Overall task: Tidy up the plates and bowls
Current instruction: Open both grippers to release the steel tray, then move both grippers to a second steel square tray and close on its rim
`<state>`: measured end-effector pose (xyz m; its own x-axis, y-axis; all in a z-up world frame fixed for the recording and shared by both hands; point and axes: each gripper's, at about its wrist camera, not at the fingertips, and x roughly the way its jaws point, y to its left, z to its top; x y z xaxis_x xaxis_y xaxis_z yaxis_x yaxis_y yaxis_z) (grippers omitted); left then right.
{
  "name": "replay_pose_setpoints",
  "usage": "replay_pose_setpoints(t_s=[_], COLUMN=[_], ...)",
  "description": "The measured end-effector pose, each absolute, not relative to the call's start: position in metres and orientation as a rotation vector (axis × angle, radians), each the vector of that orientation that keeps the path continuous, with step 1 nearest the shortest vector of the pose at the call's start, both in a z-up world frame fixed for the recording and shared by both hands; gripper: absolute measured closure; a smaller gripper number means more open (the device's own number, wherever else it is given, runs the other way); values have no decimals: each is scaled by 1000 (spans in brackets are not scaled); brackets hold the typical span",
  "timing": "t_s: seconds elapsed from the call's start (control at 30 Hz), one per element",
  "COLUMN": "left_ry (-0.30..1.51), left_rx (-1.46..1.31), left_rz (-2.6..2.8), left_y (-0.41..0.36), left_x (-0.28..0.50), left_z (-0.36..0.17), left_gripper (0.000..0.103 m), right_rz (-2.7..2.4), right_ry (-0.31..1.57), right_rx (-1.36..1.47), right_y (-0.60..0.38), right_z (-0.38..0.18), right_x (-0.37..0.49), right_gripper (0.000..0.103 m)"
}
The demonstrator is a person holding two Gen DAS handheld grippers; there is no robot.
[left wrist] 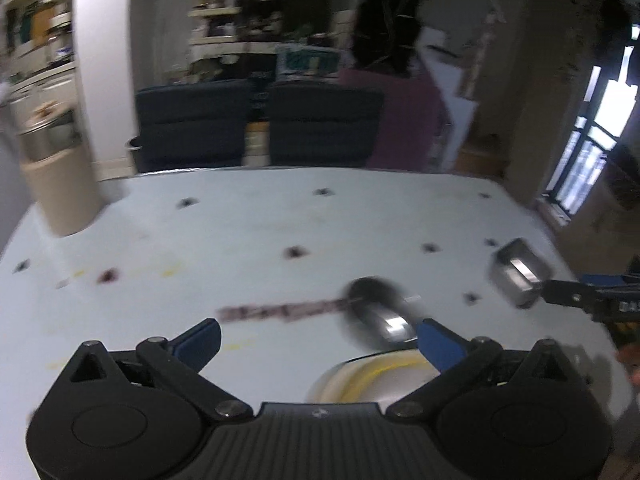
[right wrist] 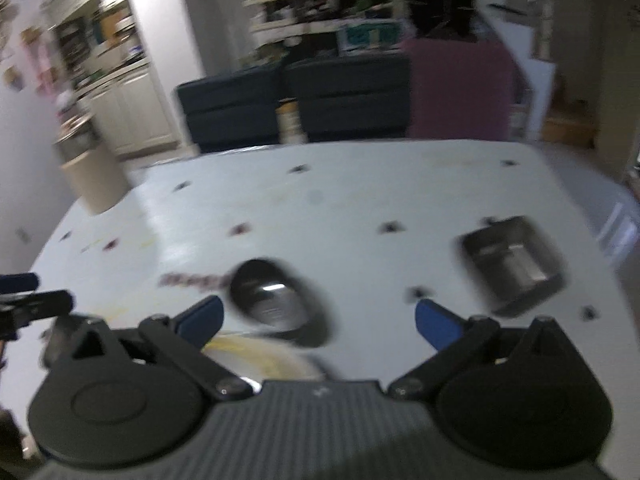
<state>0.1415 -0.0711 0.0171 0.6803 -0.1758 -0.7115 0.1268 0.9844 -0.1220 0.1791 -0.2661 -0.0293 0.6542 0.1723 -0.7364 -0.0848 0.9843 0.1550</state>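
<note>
Both views are motion-blurred. A round steel bowl (left wrist: 378, 314) (right wrist: 276, 304) lies on the white table (left wrist: 280, 224) (right wrist: 360, 192). A square steel dish (left wrist: 520, 272) (right wrist: 514, 266) sits farther right. A white plate with a yellow ring (left wrist: 376, 380) (right wrist: 260, 356) rests at the near edge, partly hidden behind both gripper bodies. My left gripper (left wrist: 318, 334) hangs above the table, open and empty, left of the bowl. My right gripper (right wrist: 318, 318) is open and empty too, with the bowl near its left finger. The right gripper's dark tip (left wrist: 580, 296) shows at the right edge of the left wrist view.
A beige cylinder (left wrist: 60, 196) (right wrist: 96, 180) stands by the table's far left corner. Two dark chairs (left wrist: 256, 124) (right wrist: 296, 100) and a person in a maroon top (left wrist: 404, 116) (right wrist: 460, 88) are beyond the far edge. Dark marks dot the tabletop.
</note>
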Motion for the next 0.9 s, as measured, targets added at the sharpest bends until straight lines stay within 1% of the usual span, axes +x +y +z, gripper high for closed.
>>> replay_pose_setpoints(t_s=[0.17,0.3,0.43,0.57,0.6,0.67,0.7,0.73,0.77,0.83,0.87,0.9], left_ry=[813,832,825,848,865,906,929,951,974,1004,1010,1013], left_rx=[-70,-92,-159,-281,-325,-386,-406,-423,-437,-468,-486,-507], left_rz=[-306,-376,-347,-281,-272,-255,-243,-232,-226,-224,-228,-238], left_y=[-156,-214,-258,-282,-286,-292,-296,-299,-302,-306,-307,-308], left_x=[161,176,190,206,212,225,232,238,245,256,260,265], left_z=[10,-6,-27,-54,-63,-79,-87,-94,-102,-117,-122,-127], left_gripper=[0,0,0,0,2,9,19,27,30,41,44,50], right_rz=[55,-1,23,-5,-4,11,24,39,54,68,74,83], right_ry=[801,781,790,866,876,884,887,890,894,902,907,915], right_rx=[103,88,61,30,22,-2,-12,-17,-17,-17,-21,-29], right_y=[-351,-403,-448,-470,-474,-478,-482,-485,-490,-492,-493,-492], right_z=[-36,-48,-67,-90,-97,-107,-111,-117,-122,-133,-138,-142], right_x=[187,202,223,254,261,274,279,287,298,311,317,323], right_gripper=[0,0,0,1,1,7,10,15,17,17,18,19])
